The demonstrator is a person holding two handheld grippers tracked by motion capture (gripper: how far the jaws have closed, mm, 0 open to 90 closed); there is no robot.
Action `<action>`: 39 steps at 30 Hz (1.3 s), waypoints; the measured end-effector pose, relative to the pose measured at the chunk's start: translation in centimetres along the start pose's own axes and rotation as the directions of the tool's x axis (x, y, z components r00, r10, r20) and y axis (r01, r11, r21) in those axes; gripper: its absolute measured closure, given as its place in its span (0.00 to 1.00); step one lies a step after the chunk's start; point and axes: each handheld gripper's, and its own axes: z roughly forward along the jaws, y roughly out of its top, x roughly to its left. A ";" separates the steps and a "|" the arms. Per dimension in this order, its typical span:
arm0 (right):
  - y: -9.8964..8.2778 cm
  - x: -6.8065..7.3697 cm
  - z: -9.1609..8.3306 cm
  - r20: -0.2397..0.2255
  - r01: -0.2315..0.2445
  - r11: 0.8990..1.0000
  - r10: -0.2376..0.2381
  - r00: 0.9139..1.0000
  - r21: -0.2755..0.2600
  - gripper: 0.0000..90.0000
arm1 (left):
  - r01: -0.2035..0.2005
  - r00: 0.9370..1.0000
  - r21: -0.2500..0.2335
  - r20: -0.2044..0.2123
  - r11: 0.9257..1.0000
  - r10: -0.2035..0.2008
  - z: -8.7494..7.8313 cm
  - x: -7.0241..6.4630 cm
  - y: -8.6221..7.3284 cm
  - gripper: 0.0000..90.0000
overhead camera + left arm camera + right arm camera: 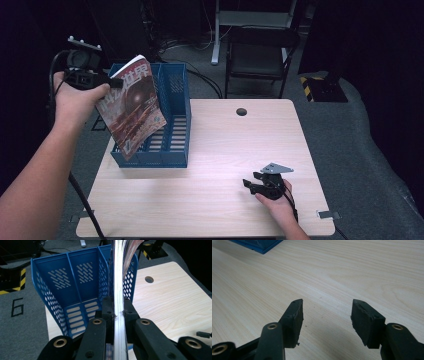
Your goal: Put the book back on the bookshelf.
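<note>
Above the blue file rack (172, 125), my left gripper (111, 82) is clamped on a magazine (132, 105), which hangs tilted over the rack's left slots, its lower corner near the front wall. Along my own jaws the magazine (118, 290) runs edge-on, pinched between both pads at its edge. I judge it light but floppy: the glossy pages fan apart higher up, so it will likely sag and slip unless held close to the spine. My right gripper (265, 184) rests low on the wooden table (225, 150) with its jaws spread wide, holding nothing. Pale bare tabletop (337, 270) stretches ahead of them. Beyond the table stand a dark chair (260, 55) and grey carpet (370, 165); the room is dim.
</note>
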 end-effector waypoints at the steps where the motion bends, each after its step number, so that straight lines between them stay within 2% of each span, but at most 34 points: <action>1: 0.0 0.0 0.0 0.002 -0.002 1.000 0.002 1.000 -0.003 0.48 | 0.000 1.000 0.004 -0.003 1.000 0.000 0.1 0.1 0.0 0.93; 22: 0.0 -0.1 -0.1 -0.005 -0.002 1.000 0.002 1.000 -0.009 0.48 | 0.063 0.996 0.006 -0.067 0.998 -0.062 2.1 1.1 0.7 0.93; 28: 0.1 -0.1 -0.2 -0.001 0.009 1.000 -0.009 1.000 -0.014 0.48 | 0.086 0.992 -0.009 -0.087 0.996 -0.087 2.9 1.3 1.0 0.93; 31: 0.0 -0.1 -0.2 0.004 -0.005 1.000 0.005 1.000 -0.024 0.48 | 0.101 0.990 -0.008 -0.095 0.995 -0.101 3.4 1.4 1.0 0.93; 39: 0.1 -0.1 -0.3 -0.009 -0.003 1.000 0.003 1.000 -0.017 0.48 | 0.132 0.984 -0.034 -0.112 0.991 -0.135 4.3 1.8 1.0 0.93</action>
